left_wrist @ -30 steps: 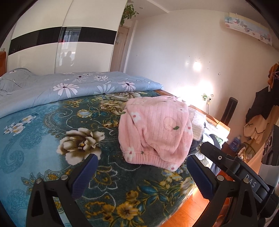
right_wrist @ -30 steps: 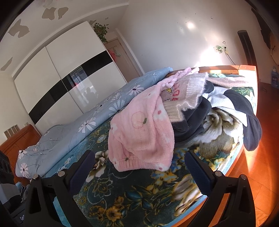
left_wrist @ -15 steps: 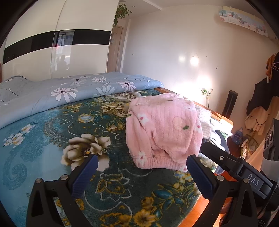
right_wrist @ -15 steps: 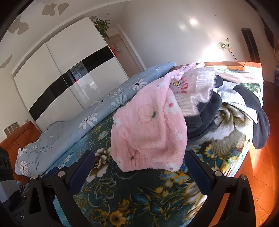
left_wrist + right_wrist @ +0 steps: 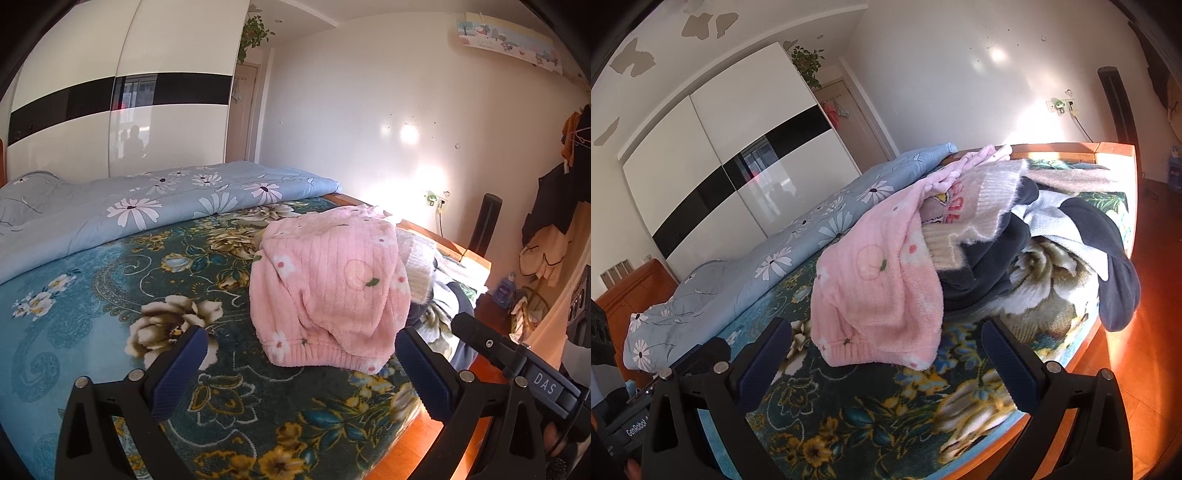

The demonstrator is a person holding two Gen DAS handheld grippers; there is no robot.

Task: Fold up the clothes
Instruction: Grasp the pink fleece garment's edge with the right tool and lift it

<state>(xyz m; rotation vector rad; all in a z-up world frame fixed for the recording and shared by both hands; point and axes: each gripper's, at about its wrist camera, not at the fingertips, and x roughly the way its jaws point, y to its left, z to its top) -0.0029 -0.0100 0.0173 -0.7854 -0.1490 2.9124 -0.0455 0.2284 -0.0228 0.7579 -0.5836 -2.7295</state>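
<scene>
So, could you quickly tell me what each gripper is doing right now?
Left gripper: open, holding nothing, short of the pink sweater.
Right gripper: open, holding nothing.

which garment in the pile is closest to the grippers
The pink fleece: it drapes down the pile's front edge, hem just ahead of both open grippers. The cream knit and dark garment sit behind it.

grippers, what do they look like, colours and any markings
Both the left gripper and the right gripper have black, angular frames with silver screws and ribbed dark blue pads. White lettering reading DAS shows on the right gripper's body in the left wrist view. "GenRobot" is printed on the left gripper's body in the right wrist view.
</scene>
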